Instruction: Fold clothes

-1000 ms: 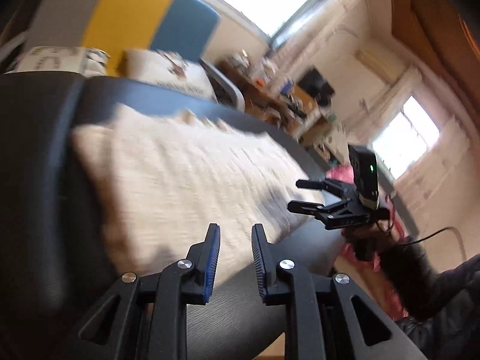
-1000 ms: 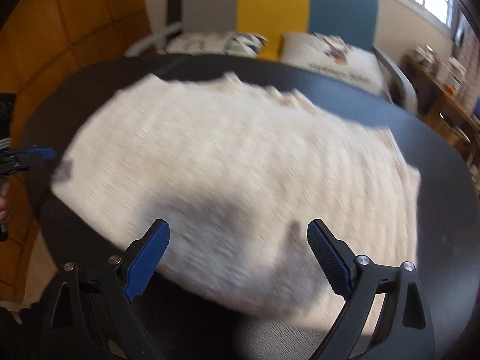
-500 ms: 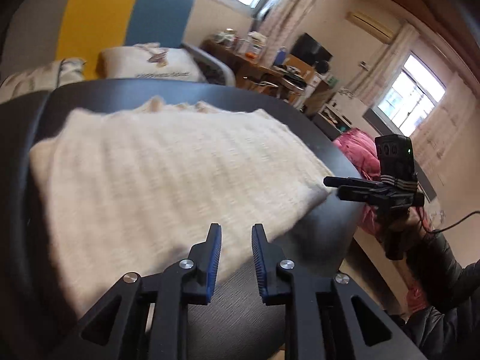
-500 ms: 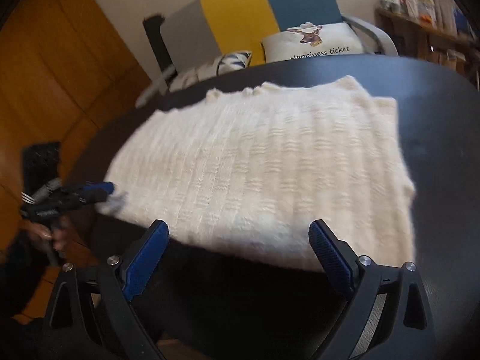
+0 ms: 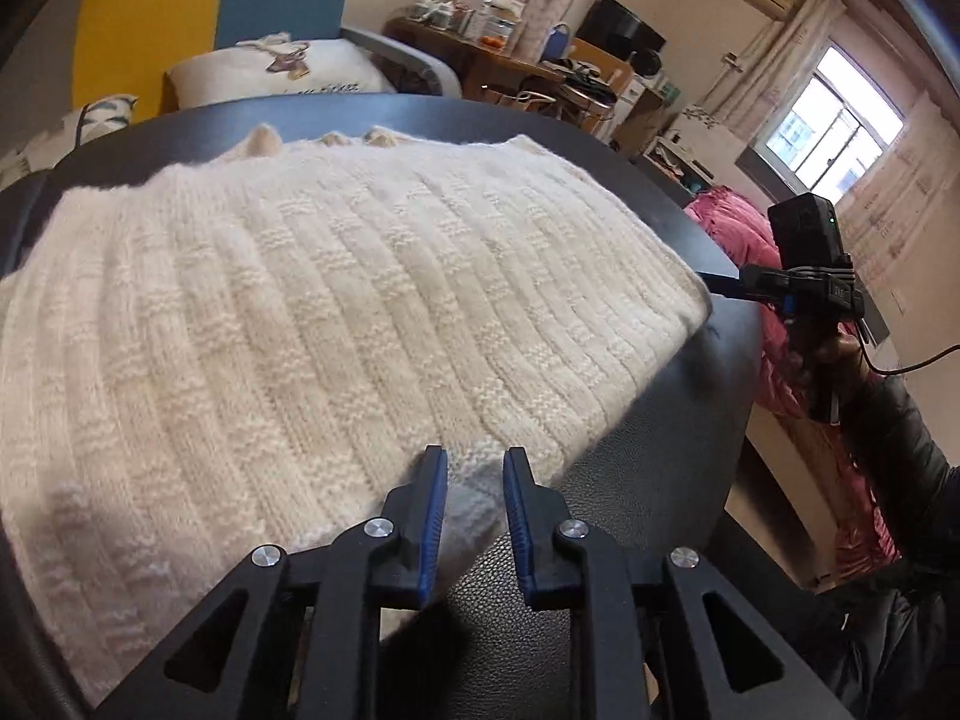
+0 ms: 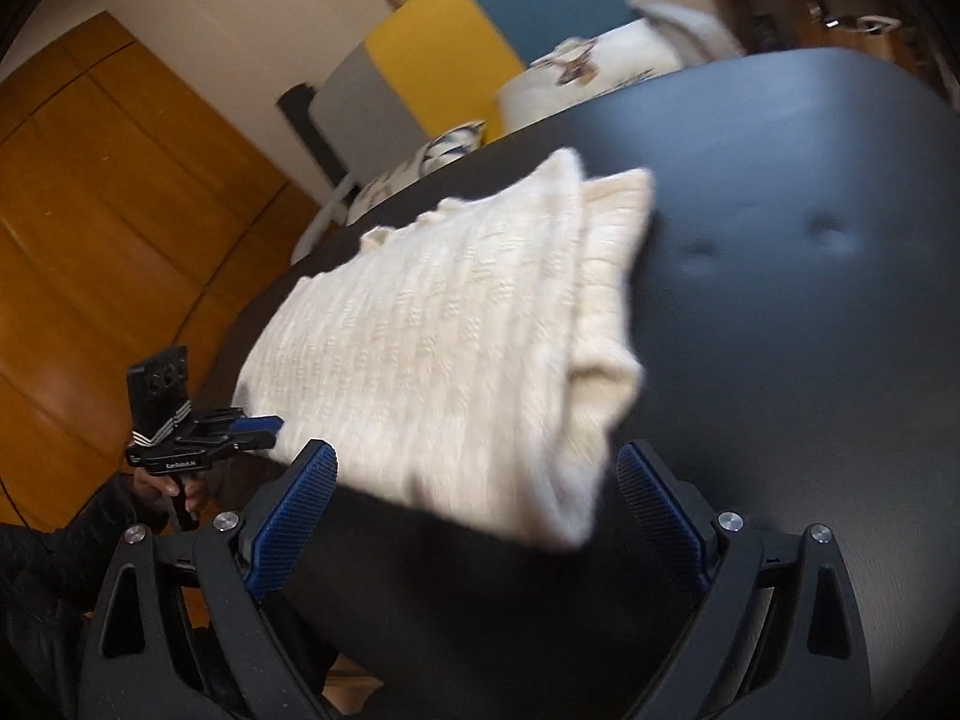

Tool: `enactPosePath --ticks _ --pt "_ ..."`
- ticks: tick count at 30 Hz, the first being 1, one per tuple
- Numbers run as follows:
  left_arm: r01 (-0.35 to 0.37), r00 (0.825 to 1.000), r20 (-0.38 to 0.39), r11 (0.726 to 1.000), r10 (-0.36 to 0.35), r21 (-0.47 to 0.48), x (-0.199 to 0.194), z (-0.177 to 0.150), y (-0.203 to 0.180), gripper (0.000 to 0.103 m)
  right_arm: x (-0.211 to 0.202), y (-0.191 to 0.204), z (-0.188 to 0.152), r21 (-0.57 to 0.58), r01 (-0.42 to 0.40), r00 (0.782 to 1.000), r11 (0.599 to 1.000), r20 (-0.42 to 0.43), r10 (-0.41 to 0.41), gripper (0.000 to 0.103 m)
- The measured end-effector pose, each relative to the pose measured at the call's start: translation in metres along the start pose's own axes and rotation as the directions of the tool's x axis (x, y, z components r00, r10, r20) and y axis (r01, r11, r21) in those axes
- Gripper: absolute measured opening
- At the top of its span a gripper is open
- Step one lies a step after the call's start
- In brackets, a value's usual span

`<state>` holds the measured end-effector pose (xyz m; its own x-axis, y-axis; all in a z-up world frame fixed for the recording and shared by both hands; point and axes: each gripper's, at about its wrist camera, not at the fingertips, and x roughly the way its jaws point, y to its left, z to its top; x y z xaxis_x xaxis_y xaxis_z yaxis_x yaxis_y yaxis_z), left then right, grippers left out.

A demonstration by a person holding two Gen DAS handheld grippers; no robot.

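A cream knitted sweater point(image 5: 300, 312) lies folded flat on the black padded table point(image 5: 660, 450). My left gripper point(image 5: 474, 468) hovers at the sweater's near edge, its blue pads a narrow gap apart, with the knit showing between the tips but not pinched. In the right wrist view the sweater point(image 6: 432, 348) is blurred, and my right gripper point(image 6: 474, 480) stands wide open just before its near corner. Each gripper shows in the other's view: the right gripper point(image 5: 714, 285) by the sweater's right corner, the left gripper point(image 6: 264, 429) by the left one.
A grey, yellow and blue chair back point(image 6: 444, 18) with printed cushions point(image 5: 282, 66) stands behind the table. A pink cloth point(image 5: 738, 234) and a cluttered desk point(image 5: 510, 54) lie to the right. Wooden panelling point(image 6: 120, 210) fills the left side. The table point(image 6: 780, 300) is bare right of the sweater.
Both grippers have moved in toward the sweater's near edge. The right one has swung and rolled toward the right-hand corner. Neither gripper's jaw gap has visibly changed.
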<state>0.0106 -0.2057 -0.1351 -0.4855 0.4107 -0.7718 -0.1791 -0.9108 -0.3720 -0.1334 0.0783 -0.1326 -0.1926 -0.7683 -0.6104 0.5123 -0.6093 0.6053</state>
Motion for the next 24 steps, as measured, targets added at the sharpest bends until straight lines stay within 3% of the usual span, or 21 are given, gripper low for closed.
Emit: enactPosePath --ticks 4,8,10,13,17,21,22,24 --pt "-0.023 1.0 -0.01 1.0 0.023 0.011 -0.009 -0.003 0.005 0.02 0.025 0.024 0.002 -0.095 -0.156 0.976 0.983 -0.17 0.138 0.097" --pt "-0.051 0.998 -0.043 0.998 0.053 0.043 -0.007 0.007 0.001 0.02 0.038 0.05 -0.012 -0.207 -0.171 0.936 0.963 -0.34 0.093 0.097" --pt "-0.042 0.998 -0.042 0.998 0.044 0.049 -0.007 0.017 -0.005 0.019 0.04 0.057 -0.018 -0.27 -0.122 0.923 0.955 -0.385 0.01 0.097" --pt "-0.009 1.0 -0.011 0.995 0.01 0.099 -0.008 0.03 -0.024 0.019 0.037 0.062 -0.018 -0.32 -0.048 0.909 0.946 -0.406 -0.091 0.097" --pt "0.027 1.0 -0.006 0.982 -0.026 0.184 0.008 0.045 -0.052 0.019 0.021 0.074 -0.01 -0.396 0.103 0.907 0.912 -0.34 -0.25 0.097" --pt "0.024 0.996 -0.085 0.985 -0.009 0.174 0.038 0.038 -0.047 0.019 0.02 0.106 0.003 -0.43 0.081 0.956 0.899 -0.222 -0.192 0.097" --pt "0.034 0.998 -0.064 0.987 -0.024 0.158 0.038 0.035 -0.044 0.019 0.028 0.111 0.003 -0.435 0.067 0.96 0.898 -0.217 -0.176 0.097" --pt "0.064 0.997 -0.035 0.994 -0.061 0.093 0.033 0.034 -0.036 0.019 0.052 0.106 -0.001 -0.421 0.079 0.939 0.904 -0.274 -0.209 0.097"
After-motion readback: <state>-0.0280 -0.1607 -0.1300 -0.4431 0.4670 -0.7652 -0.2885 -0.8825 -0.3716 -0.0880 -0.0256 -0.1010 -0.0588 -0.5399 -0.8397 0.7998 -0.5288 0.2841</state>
